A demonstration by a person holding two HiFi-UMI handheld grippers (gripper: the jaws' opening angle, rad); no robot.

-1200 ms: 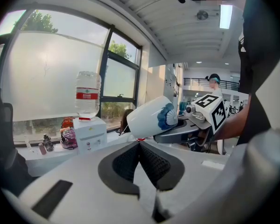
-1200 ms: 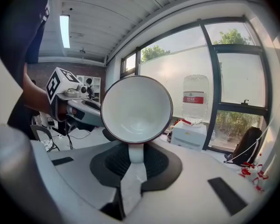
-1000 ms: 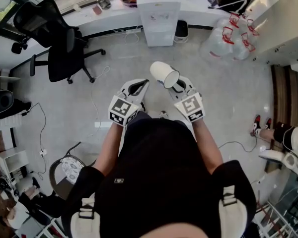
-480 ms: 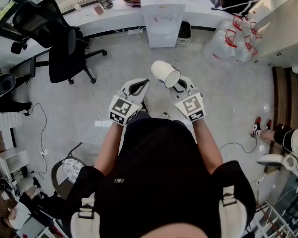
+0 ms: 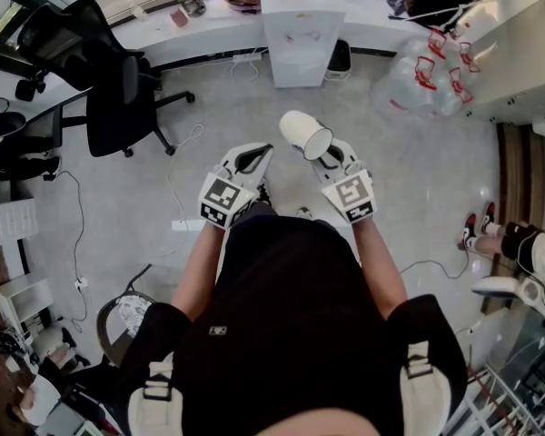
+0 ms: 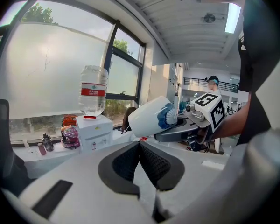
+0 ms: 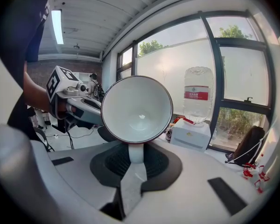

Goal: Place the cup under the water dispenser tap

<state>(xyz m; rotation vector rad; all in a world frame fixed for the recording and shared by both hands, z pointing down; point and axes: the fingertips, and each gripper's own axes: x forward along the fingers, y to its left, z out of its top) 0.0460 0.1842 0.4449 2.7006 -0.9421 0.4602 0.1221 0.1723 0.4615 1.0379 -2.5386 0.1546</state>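
step: carry to tap | right gripper [image 5: 330, 155]: jaws narrow, clamped on the handle of the cup [image 5: 303, 135], which is tipped sideways with its mouth facing back | left gripper [image 5: 252, 158]: jaws together, empty | water dispenser [image 5: 300, 30]: 12 o'clock, well apart | do well: hold the handle firm, turn the cup upright before the tap

cup [image 5: 303, 135]: one
grippers: two, left gripper [image 5: 252, 155] and right gripper [image 5: 326, 158]
water dispenser [image 5: 300, 30]: one
bottle on dispenser [image 6: 93, 90]: one

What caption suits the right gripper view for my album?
The right tongs hold a white cup by its handle, water dispenser ahead by the window.
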